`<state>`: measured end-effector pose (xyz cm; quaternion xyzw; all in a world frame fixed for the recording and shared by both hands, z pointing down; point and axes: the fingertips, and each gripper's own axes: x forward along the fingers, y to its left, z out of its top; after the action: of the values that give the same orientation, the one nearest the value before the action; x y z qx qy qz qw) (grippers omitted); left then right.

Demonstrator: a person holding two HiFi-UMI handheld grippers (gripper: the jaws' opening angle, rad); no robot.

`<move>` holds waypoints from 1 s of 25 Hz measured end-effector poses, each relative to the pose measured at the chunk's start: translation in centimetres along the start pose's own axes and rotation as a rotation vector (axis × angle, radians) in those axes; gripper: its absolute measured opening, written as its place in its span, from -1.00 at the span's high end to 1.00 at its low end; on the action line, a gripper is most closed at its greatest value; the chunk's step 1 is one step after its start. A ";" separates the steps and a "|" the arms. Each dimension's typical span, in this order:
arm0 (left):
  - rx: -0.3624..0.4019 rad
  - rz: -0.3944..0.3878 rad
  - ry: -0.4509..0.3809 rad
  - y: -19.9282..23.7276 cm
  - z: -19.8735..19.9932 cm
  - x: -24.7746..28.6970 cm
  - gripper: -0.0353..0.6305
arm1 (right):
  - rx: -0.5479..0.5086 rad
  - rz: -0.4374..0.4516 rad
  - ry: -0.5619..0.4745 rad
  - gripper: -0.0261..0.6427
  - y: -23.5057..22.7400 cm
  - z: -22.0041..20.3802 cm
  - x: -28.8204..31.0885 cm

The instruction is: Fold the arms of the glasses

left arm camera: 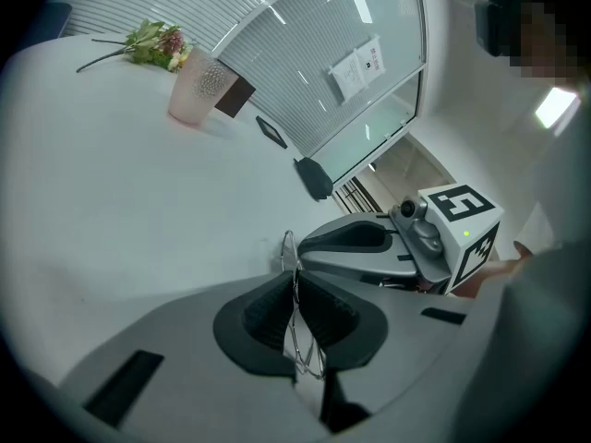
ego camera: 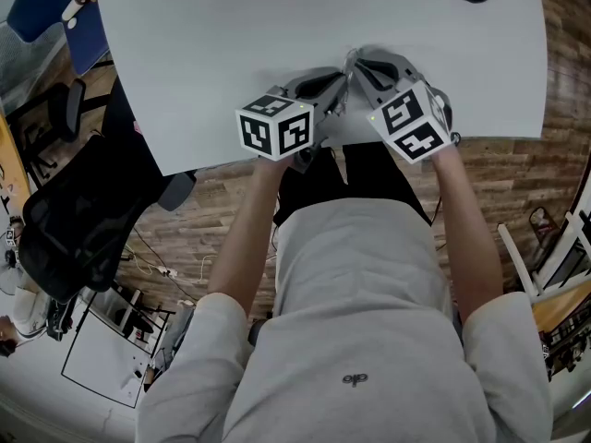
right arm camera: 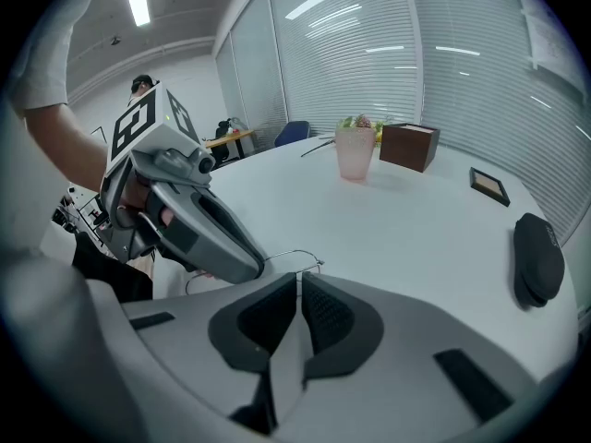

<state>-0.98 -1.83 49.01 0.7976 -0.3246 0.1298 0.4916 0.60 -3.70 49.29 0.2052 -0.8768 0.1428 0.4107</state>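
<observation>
A big white worktop is seen from above. A person in a pale shirt is stood at its near edge, and a black chair is parked on the wood floor beside it.

Two grey claws are held close together over the near edge of the worktop, with their tips almost touching. The left claw is squeezed shut on the glasses. The thin wire frame is pinched between its dark pads, and a bit of wire sticks out past the tips. The right claw is kept very narrow. The wire of the glasses is met by its tips and looks to be nipped there. So the glasses are held up between the two claws, just above the worktop.

A black mouse is laid far off on the worktop. A pink cup is stood just beside a brown box. Some flowers are laid behind the cup.
</observation>
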 end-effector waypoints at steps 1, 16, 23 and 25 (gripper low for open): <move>0.000 0.000 0.000 0.0 0.0 0.0 0.80 | 0.001 0.000 0.002 0.85 0.0 0.0 0.0; 0.020 0.010 -0.003 -0.4 0.3 -0.6 0.80 | -0.001 0.005 0.004 0.85 0.3 -0.1 -0.2; 0.040 0.043 0.007 -0.5 0.3 -0.8 0.80 | -0.007 -0.004 0.005 0.85 0.1 -0.6 -0.8; 0.046 0.058 0.012 -0.4 0.4 -0.8 0.80 | -0.007 -0.009 0.003 0.85 0.0 -0.7 -1.1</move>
<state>-1.36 -1.75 48.08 0.7980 -0.3416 0.1562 0.4712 1.67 -3.20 48.87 0.2076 -0.8757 0.1380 0.4135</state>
